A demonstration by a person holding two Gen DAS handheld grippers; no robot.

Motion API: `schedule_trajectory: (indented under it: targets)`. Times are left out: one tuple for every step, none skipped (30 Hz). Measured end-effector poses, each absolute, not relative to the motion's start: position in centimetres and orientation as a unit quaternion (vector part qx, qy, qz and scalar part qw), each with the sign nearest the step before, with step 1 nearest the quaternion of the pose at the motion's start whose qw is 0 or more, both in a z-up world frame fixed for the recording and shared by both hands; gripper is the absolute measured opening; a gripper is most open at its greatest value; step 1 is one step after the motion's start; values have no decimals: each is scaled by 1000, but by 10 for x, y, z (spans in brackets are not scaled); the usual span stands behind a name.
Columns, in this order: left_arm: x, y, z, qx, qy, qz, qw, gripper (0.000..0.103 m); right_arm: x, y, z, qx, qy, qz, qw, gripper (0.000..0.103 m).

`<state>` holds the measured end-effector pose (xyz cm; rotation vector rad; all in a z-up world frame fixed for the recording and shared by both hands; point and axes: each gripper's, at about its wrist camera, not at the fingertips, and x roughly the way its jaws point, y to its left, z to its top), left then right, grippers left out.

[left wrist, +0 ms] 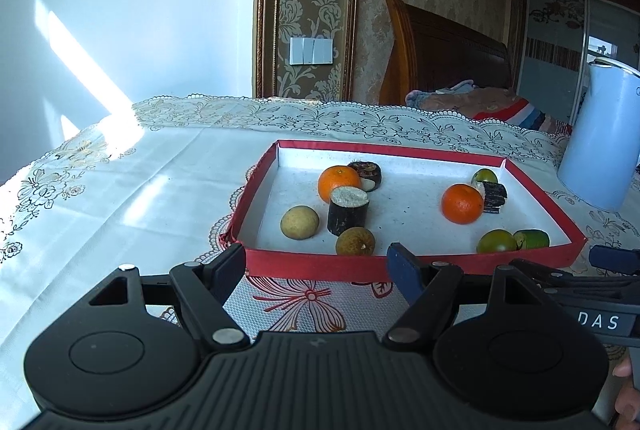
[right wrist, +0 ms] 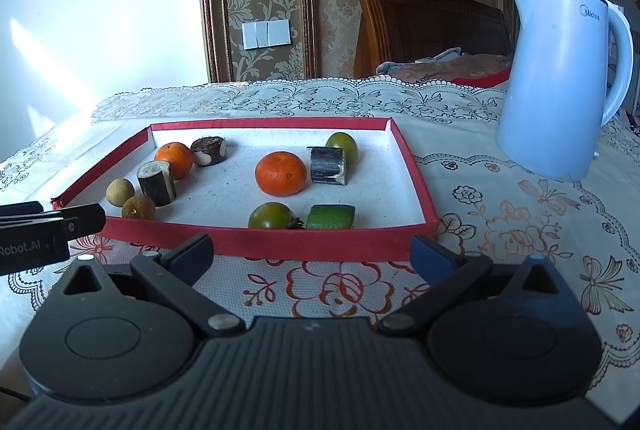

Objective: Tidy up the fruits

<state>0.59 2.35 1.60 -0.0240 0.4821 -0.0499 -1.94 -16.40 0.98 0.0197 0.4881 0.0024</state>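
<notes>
Sitting on the table (right wrist: 500,230), the red tray (right wrist: 320,240) keeps the fruits together: oranges (right wrist: 281,173), green tomatoes (right wrist: 271,216), small brown ones (right wrist: 138,208). The left gripper (left wrist: 316,262) and right gripper (right wrist: 312,250) wait nearby, both spread wide, holding nothing.

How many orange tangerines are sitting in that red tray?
2. One tangerine sits toward the far left of the red tray, touching a dark sugarcane piece. The other tangerine lies near the middle. None looks hidden.
</notes>
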Motion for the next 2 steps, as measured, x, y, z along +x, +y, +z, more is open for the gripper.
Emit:
schedule_trajectory:
  targets:
    - [5, 24, 16, -10, 238, -21, 971, 77, -20, -164, 10, 10, 242, 2, 970, 103]
    - [3, 25, 15, -8, 239, -21, 971, 77, -20, -164, 10, 10, 244, 4, 970, 103]
